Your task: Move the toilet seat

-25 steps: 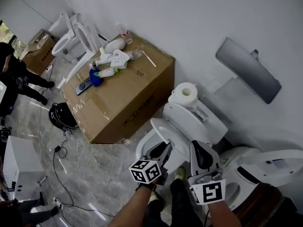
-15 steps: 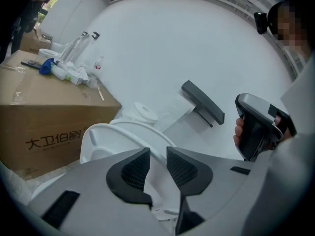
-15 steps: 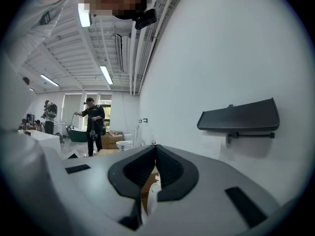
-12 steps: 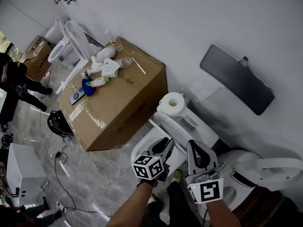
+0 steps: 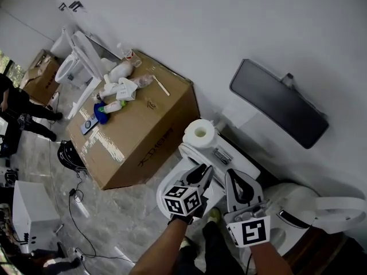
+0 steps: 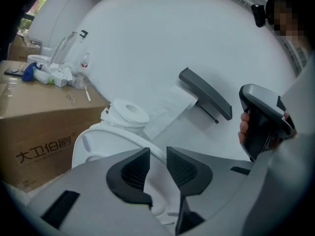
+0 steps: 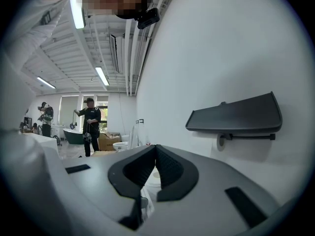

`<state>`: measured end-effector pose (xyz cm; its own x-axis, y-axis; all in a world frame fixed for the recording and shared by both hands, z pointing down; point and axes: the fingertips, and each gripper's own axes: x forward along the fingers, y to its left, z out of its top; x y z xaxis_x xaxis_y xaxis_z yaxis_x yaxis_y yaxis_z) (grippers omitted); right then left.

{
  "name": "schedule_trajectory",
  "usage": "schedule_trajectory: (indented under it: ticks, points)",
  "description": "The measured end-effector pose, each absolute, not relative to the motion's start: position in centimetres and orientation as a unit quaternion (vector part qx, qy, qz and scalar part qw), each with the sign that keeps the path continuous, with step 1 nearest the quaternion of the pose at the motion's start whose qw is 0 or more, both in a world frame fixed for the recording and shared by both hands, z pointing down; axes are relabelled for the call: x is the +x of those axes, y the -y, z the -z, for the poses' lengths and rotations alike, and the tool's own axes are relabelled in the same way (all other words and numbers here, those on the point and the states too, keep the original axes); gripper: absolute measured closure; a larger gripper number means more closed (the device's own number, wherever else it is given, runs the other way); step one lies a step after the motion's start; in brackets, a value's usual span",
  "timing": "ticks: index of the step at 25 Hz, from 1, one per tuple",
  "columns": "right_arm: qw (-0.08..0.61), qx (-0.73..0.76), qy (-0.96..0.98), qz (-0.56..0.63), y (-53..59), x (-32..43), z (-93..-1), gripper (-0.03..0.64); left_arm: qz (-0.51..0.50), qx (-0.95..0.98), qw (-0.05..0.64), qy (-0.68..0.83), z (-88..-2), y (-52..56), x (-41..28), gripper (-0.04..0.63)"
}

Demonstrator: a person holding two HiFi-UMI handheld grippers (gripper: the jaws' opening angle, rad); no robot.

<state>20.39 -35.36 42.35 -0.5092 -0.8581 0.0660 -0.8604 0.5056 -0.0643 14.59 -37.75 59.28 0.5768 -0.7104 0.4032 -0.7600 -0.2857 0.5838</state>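
A white toilet (image 5: 170,183) stands against the wall, a paper roll (image 5: 199,132) on its tank. My left gripper (image 5: 202,175) hovers over the bowl's seat. In the left gripper view the left gripper (image 6: 158,154) is open with a narrow gap, and the curved white seat rim (image 6: 129,134) runs behind the jaws; contact cannot be told. My right gripper (image 5: 239,181) is held beside it to the right, over the tank's edge. In the right gripper view the right gripper (image 7: 156,149) has its tips touching, with nothing held.
A big cardboard box (image 5: 137,133) with bottles on top stands left of the toilet. A dark shelf (image 5: 278,105) hangs on the wall. A second toilet (image 5: 298,216) with a raised lid is at right. A person (image 5: 17,110), cables and a black round object (image 5: 71,152) are at left.
The head view has swung, so the box and toilet sit higher and further left in the picture. Both grippers have kept their places side by side over the toilet.
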Motion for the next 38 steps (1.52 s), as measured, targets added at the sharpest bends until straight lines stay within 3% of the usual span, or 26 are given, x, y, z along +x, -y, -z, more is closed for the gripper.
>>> schedule_trajectory:
  ticks: [8, 12, 27, 38]
  points:
    - [-0.007, 0.501, 0.863, -0.062, 36.0, 20.8, -41.6, 0.604, -0.045, 0.804, 0.374, 0.459, -59.0, 37.6, 14.7, 0.482]
    - [0.014, 0.489, 0.871, -0.045, 35.5, 20.1, -41.8, 0.604, -0.043, 0.811, 0.355, 0.463, -57.5, 37.9, 13.7, 0.54]
    - [0.025, 0.485, 0.873, -0.032, 29.2, 15.8, -37.3, 0.604, -0.035, 0.875, 0.177, 0.45, -40.1, 30.5, 9.6, 0.586]
    - [0.014, 0.48, 0.876, -0.035, 18.9, 12.2, -29.9, 0.604, -0.008, 0.878, 0.159, 0.45, -31.1, 18.6, 5.4, 0.586]
